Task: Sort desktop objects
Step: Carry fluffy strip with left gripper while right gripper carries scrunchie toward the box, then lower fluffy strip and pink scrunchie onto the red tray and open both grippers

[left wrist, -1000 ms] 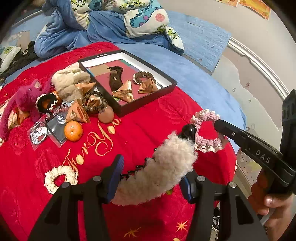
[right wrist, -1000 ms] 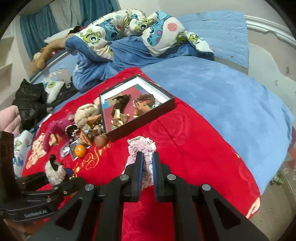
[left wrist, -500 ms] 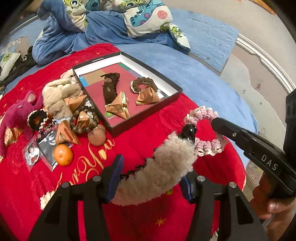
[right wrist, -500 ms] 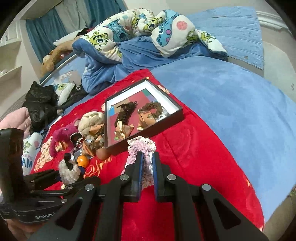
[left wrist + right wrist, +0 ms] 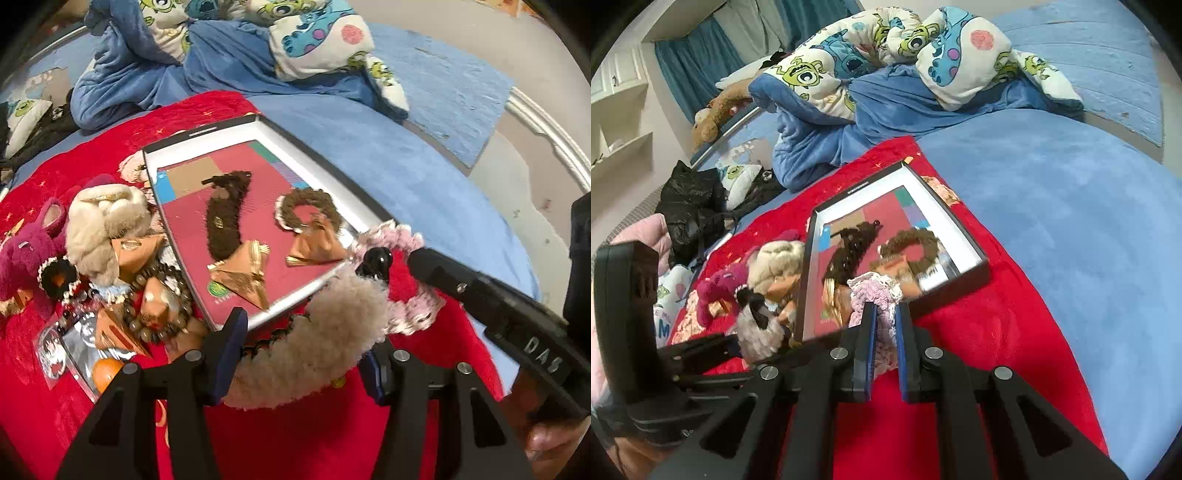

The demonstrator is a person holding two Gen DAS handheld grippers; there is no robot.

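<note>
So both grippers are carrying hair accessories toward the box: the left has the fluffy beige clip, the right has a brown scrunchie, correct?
Not quite. The right gripper is shut on a pink scrunchie, as the right wrist view shows; the brown scrunchie already lies in the box. The left gripper does hold the fluffy beige clip.

So I'm working over a bed [image 5: 1071,221] with a blue cover. A red blanket [image 5: 979,317] is spread on it, and a rumpled cartoon-print duvet [image 5: 886,44] is piled at the far end. On the red blanket: a shallow black box [image 5: 354,195], plus a heap of trinkets just left of it, including a pink plush [image 5: 22,254] and a small orange [image 5: 105,371].
</note>
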